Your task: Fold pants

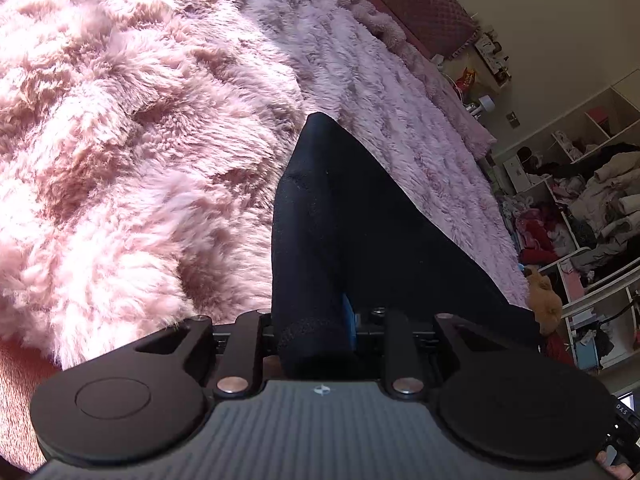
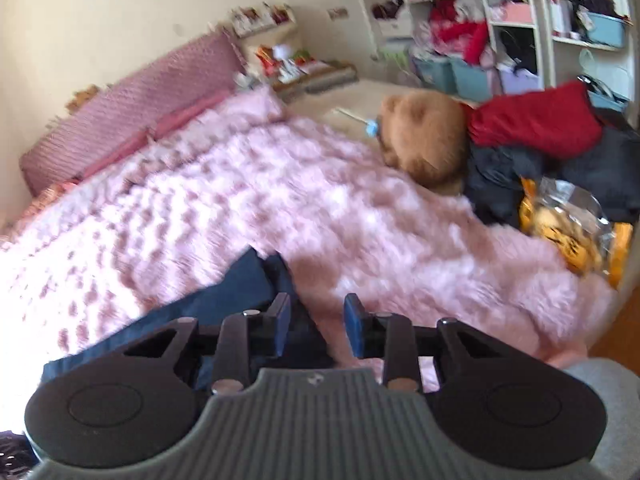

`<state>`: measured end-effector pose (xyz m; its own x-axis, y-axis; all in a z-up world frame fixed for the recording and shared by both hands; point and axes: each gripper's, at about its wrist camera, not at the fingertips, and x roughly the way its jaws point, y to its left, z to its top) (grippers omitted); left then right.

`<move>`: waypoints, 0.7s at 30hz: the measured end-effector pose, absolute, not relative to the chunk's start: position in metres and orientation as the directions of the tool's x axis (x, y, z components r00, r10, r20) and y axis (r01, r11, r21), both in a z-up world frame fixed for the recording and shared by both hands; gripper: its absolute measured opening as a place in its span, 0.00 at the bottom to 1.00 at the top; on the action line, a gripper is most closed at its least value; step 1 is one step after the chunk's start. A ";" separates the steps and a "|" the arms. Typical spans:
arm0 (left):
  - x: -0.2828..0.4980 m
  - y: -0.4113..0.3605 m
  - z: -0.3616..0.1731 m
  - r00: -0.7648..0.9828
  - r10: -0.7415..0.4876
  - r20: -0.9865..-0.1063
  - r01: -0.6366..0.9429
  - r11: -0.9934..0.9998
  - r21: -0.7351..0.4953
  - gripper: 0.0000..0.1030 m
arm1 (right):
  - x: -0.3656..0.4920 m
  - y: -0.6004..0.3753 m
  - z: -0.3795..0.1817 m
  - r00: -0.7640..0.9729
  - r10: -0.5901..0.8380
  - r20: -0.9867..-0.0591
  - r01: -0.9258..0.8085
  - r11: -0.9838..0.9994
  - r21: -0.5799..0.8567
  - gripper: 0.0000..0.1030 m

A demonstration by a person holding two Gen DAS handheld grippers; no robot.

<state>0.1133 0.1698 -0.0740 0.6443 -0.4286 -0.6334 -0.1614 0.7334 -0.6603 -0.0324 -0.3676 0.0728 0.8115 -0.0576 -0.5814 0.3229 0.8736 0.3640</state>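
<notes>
The left hand-held gripper (image 1: pixel 316 320) has a fold of the dark pants (image 1: pixel 344 216) lying between its jaws, though whether the pads press on it cannot be told. The right hand-held gripper (image 2: pixel 318 320) stands partly open and grips nothing, with the pants (image 2: pixel 224 296) beneath its left finger, spread on the fluffy pink blanket (image 2: pixel 280 184) of the bed.

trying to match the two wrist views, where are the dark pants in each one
Left wrist: the pants fill the centre, running from the tool up to a point.
Right wrist: the pants lie low and left, on the pink blanket.
Shared landmark: the brown plush toy beside the blanket.
</notes>
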 end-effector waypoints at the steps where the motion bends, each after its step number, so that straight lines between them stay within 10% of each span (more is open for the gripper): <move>1: 0.106 0.174 -0.076 0.644 -0.432 -0.632 -0.161 0.731 -0.663 0.27 | -0.026 -0.369 0.075 0.859 0.017 -0.512 0.238 0.872 0.428 0.26; 11: 0.103 0.177 -0.079 0.638 -0.450 -0.625 -0.147 0.726 -0.672 0.29 | 0.021 -0.284 0.040 0.745 0.057 -0.665 0.135 0.963 0.233 0.00; 21: 0.102 0.177 -0.072 0.620 -0.446 -0.646 -0.152 0.739 -0.657 0.31 | 0.001 -0.322 0.039 0.749 -0.143 -0.647 0.329 0.928 0.174 0.04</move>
